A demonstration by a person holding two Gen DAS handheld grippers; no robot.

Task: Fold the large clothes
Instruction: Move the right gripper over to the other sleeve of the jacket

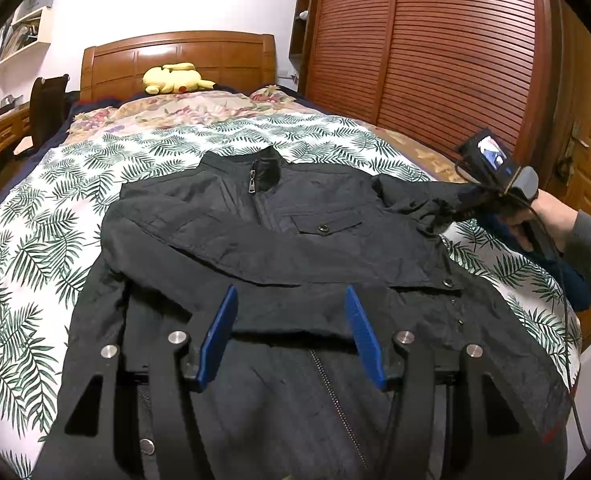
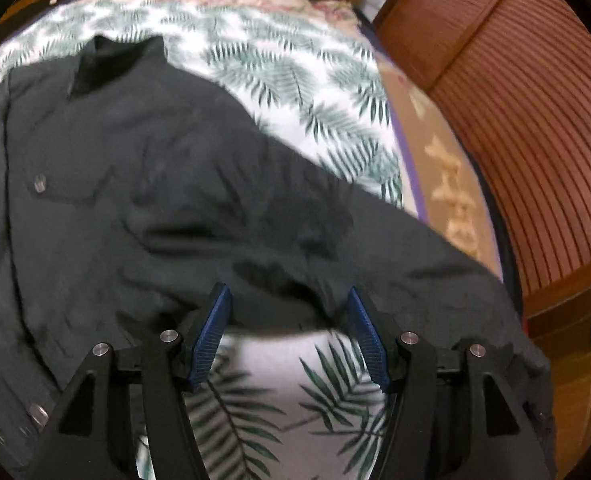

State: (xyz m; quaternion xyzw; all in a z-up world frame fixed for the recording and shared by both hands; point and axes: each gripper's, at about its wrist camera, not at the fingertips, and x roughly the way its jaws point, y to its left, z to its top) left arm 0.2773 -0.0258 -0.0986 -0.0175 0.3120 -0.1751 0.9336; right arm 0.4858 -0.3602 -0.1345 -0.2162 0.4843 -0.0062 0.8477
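Left wrist view: black jacket (image 1: 279,248) lies flat on the bed (image 1: 35,240); left gripper (image 1: 291,336) fingers apart above it; right gripper (image 2: 289,332) fingers apart, holding nothing.

Bed (image 1: 23,216) with wooden headboard (image 1: 175,56), covered by a white sheet printed with green palm leaves. A dark jacket (image 1: 279,248) lies spread flat on the sheet, collar toward the headboard, one sleeve folded across its front. A floral quilt (image 1: 183,108) and a yellow plush toy (image 1: 173,78) rest near the headboard.
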